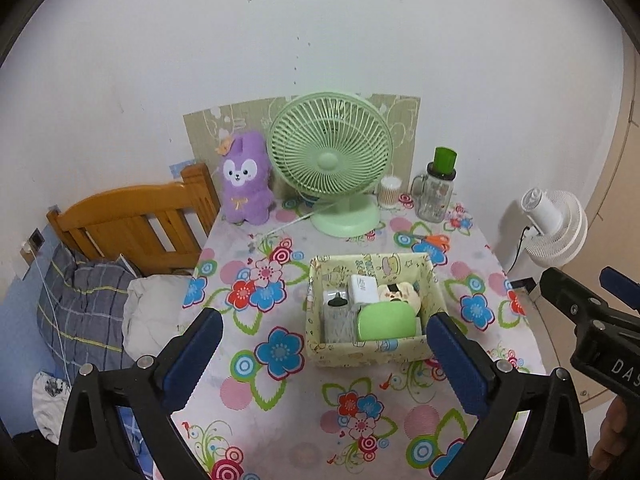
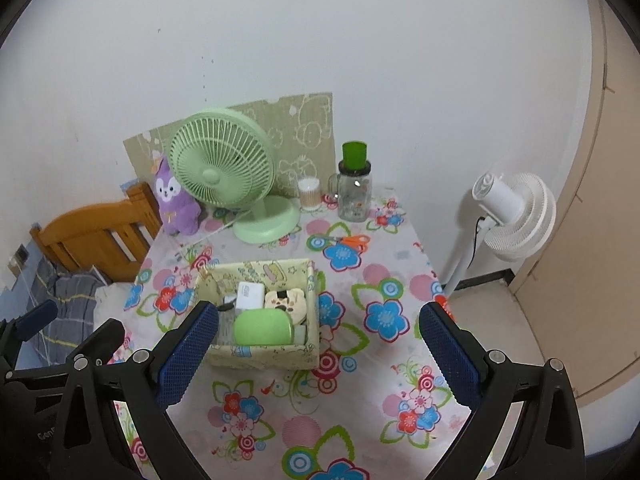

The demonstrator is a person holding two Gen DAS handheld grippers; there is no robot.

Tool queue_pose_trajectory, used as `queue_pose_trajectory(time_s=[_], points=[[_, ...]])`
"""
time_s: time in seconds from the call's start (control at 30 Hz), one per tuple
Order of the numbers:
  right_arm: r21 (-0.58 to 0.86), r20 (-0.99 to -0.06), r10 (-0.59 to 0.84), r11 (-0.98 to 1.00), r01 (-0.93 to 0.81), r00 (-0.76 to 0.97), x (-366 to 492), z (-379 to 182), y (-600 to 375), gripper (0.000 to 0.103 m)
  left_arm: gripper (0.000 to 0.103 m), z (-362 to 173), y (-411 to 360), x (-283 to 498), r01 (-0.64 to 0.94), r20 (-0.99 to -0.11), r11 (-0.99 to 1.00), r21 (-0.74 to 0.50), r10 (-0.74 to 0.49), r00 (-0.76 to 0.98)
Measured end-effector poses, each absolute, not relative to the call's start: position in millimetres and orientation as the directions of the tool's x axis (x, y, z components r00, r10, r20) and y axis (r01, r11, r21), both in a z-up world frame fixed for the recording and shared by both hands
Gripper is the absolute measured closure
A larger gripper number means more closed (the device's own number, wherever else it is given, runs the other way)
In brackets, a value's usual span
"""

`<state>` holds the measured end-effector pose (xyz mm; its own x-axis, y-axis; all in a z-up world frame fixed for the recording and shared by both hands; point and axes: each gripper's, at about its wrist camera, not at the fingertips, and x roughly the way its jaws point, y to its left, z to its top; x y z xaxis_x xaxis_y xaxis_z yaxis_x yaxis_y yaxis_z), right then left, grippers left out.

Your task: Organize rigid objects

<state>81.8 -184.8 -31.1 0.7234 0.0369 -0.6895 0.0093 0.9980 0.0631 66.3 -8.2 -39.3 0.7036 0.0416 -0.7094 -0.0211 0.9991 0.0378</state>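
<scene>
Box point(image 1: 372, 350) on table point(image 1: 280, 408) holds green case point(image 1: 386, 322), white charger point(image 1: 364, 288); left gripper point(image 1: 324, 334) and right gripper point(image 2: 318, 326) both spread wide, empty.

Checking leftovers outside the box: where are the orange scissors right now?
The orange scissors lie flat on the floral tablecloth, just behind the box's back right corner and in front of the glass jar, in both wrist views.

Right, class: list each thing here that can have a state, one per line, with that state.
Left gripper: open, holding nothing.
Right gripper: open, holding nothing.
Storage box: open-topped, packed with small items.
Green case: shut, in the box.
Green desk fan: upright, blades not discernible.
Glass jar: upright, green lid on.
Orange scissors: lying flat.
</scene>
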Motion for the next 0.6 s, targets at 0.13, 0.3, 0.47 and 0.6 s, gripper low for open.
queue_pose_trajectory(time_s=[0.13, 0.3, 0.47, 0.6], points=[[0.058, -0.672, 0.029, 0.998, 0.013, 0.74, 77.0, -21.2, -187.5, 0.002, 0.0, -30.8, -8.8, 63.0, -0.008, -0.703, 0.999, 0.042, 0.035, 0.711], [0.048, -0.655, 0.015, 0.999, 0.022, 0.756, 72.2, -9.7, -191.9, 0.002, 0.0, -20.0, -9.0, 57.4, -0.009, -0.684, 0.999, 0.046, 0.038, 0.729], [0.041, -0.641, 0.002, 0.999, 0.032, 0.767, 66.8, -2.6, -195.6, 0.002, 0.0, -12.5, -2.0, 53.5, -0.038, -0.68, 0.999, 0.005, 0.031, 0.733], [0.027, -0.629, -0.013, 0.999, 0.038, 0.777, 62.8, 2.3, -196.4, 0.002, 0.0, -4.1, 2.9, 50.3, -0.05, -0.669, 0.998, -0.023, 0.022, 0.743]])
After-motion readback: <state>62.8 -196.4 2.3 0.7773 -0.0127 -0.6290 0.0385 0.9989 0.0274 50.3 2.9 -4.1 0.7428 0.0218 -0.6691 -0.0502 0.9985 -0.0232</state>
